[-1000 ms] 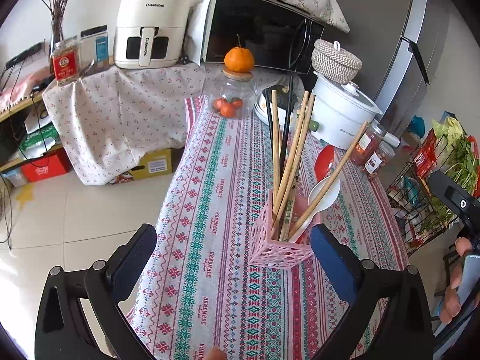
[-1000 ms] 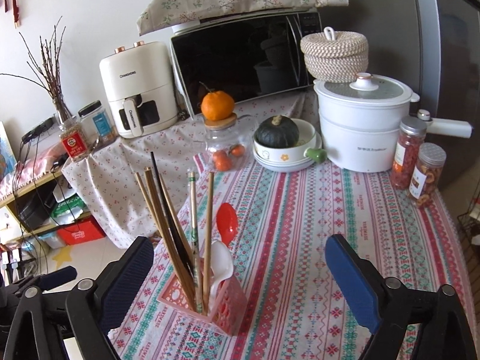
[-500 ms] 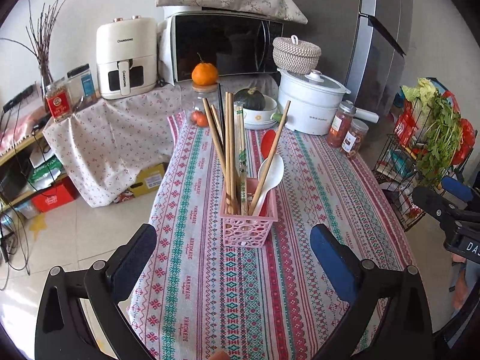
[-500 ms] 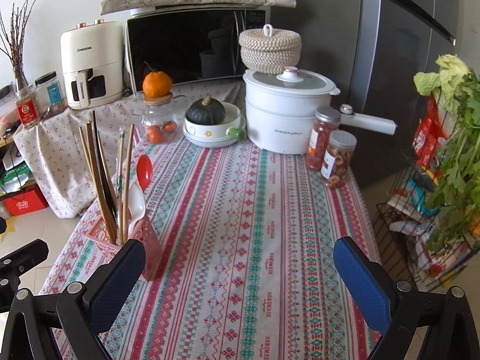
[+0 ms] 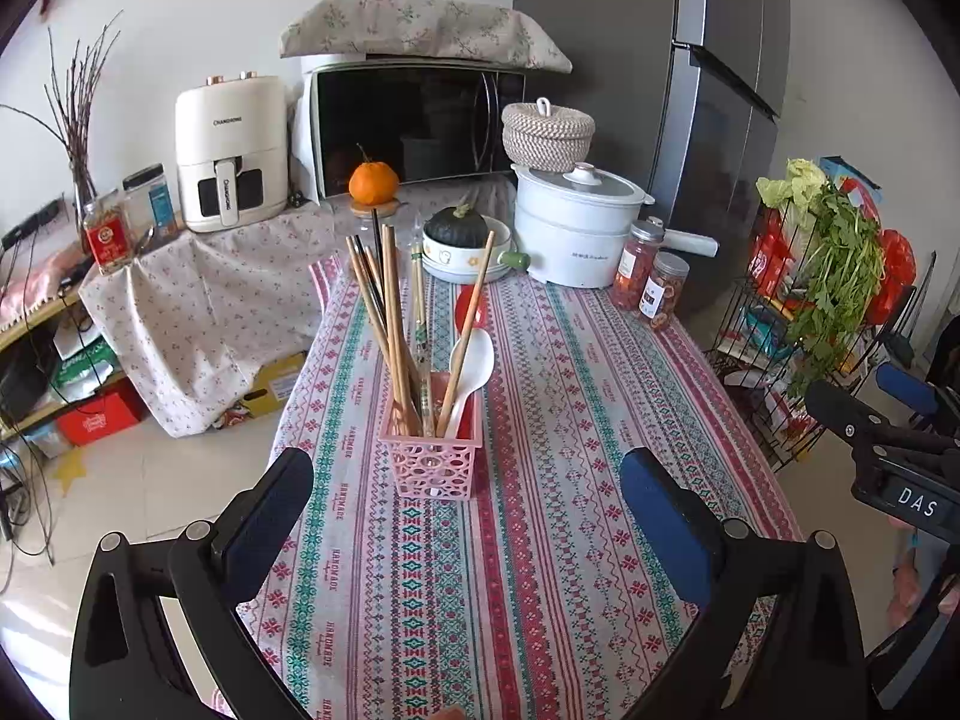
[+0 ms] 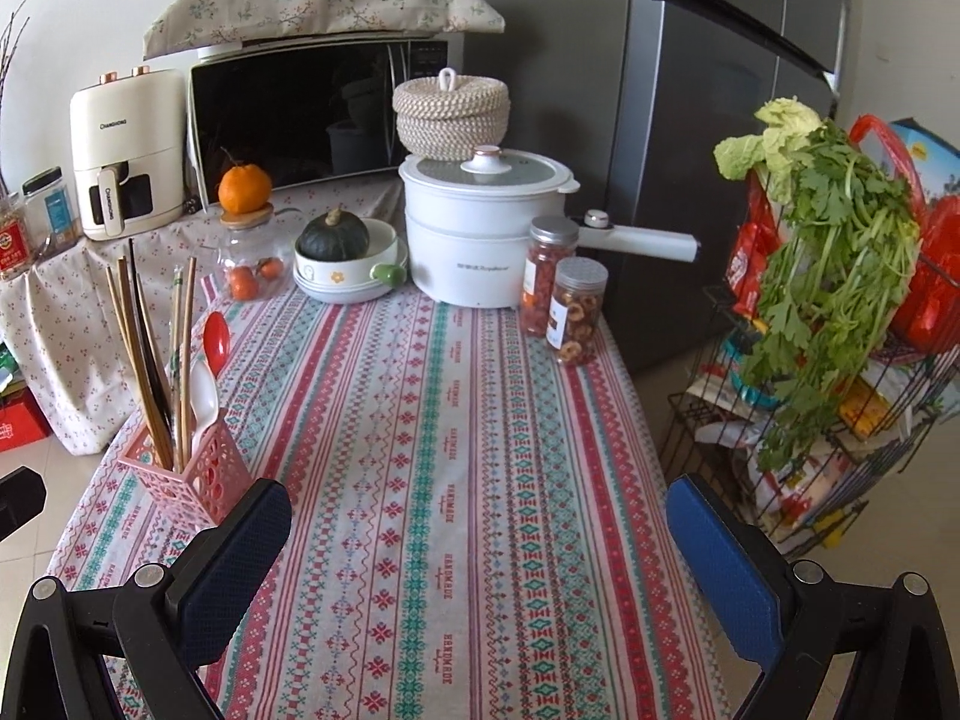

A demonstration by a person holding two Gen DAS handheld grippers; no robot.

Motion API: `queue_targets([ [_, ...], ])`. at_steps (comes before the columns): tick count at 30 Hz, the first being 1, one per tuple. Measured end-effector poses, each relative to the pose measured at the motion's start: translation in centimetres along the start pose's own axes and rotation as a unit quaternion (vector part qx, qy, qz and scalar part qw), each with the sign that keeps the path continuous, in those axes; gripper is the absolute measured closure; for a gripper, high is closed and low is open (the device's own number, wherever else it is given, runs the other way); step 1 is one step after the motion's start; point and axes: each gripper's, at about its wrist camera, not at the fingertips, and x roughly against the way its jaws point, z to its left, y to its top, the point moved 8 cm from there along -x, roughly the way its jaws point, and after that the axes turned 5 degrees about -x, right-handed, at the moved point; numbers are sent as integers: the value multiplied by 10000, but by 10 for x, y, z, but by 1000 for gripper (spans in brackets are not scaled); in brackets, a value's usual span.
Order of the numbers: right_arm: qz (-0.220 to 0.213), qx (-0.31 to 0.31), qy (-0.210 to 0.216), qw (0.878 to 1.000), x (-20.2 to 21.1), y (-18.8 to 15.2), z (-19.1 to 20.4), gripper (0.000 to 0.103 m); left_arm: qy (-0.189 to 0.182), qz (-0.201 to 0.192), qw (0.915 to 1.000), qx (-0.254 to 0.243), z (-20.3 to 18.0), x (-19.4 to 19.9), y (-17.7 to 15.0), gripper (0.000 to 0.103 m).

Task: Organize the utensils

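Note:
A pink perforated utensil holder (image 5: 431, 461) (image 6: 191, 476) stands upright on the patterned tablecloth (image 5: 540, 420). It holds several wooden chopsticks (image 5: 390, 324) (image 6: 150, 348), a white spoon (image 5: 474, 363) (image 6: 204, 399) and a red spoon (image 5: 470, 307) (image 6: 215, 333). My left gripper (image 5: 465, 516) is open just short of the holder, with nothing between its fingers. My right gripper (image 6: 477, 546) is open above the cloth, to the right of the holder and apart from it. The right gripper's body also shows at the right edge of the left wrist view.
At the table's far end stand a white pot (image 6: 486, 228), a bowl with a dark squash (image 6: 345, 264), a glass jar topped by an orange (image 6: 246, 240) and two snack jars (image 6: 564, 306). A wire rack with greens (image 6: 840, 300) stands right of the table. Microwave (image 5: 414, 126) and air fryer (image 5: 231, 150) sit behind.
Both grippers have pulled back and swung right, so the holder looks smaller and sits further left in the right wrist view. The holder itself has stayed put. Both grippers stay open.

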Motion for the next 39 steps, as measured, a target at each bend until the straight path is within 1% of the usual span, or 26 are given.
queue_targets([
  [17, 235, -16, 166, 9996, -11, -6, 11, 0, 1, 16, 10000, 35, -1, -3, 0, 0],
  [39, 370, -76, 293, 9989, -17, -7, 20, 0, 0, -1, 10000, 42, 2, -3, 1, 0],
])
